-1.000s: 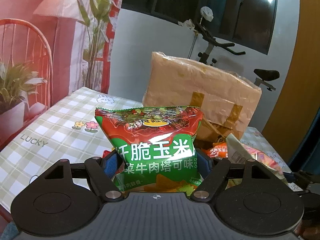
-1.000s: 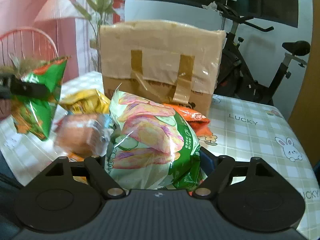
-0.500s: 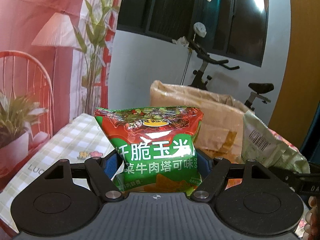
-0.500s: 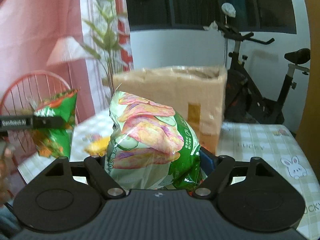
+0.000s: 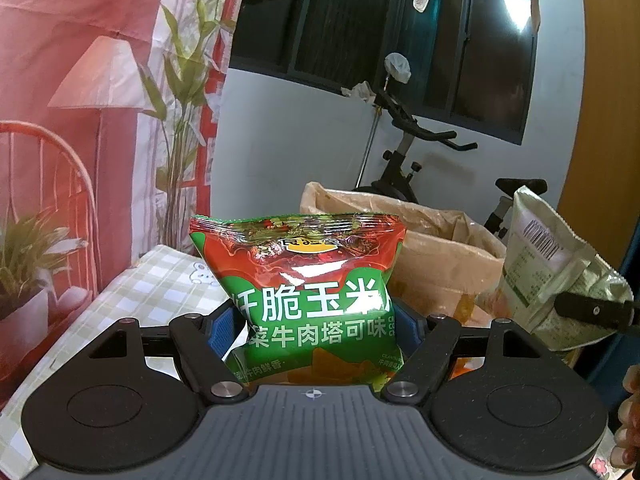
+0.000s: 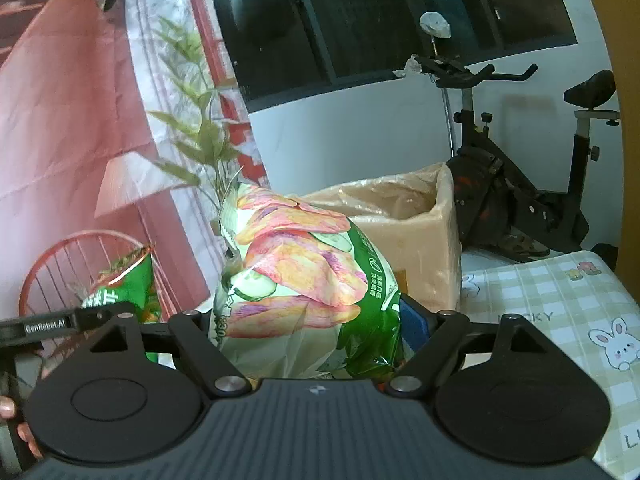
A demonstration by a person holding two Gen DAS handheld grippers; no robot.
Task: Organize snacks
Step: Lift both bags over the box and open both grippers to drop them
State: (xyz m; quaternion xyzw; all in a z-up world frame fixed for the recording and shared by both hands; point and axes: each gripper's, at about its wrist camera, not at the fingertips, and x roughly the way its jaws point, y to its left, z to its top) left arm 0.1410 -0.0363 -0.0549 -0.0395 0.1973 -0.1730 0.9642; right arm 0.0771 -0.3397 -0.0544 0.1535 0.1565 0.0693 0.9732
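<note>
Red and green foil marks the corn-chip snack bag, which stands upright between the blue pads of the left gripper, its jaws pressed in against the bag's lower sides so the bag is clamped and held above the table. Beyond it, slightly right, sits the open brown cardboard box lined with clear plastic. The right gripper is likewise closed onto a pale green potato-chip bag printed with pink chips and cucumber slices, pinched near its lower part and leaning slightly left, with the box just behind it. From the left wrist view this pale bag's printed back shows at far right. A green-checked tablecloth with rabbit prints covers the table, and a black exercise bike stands behind.
</note>
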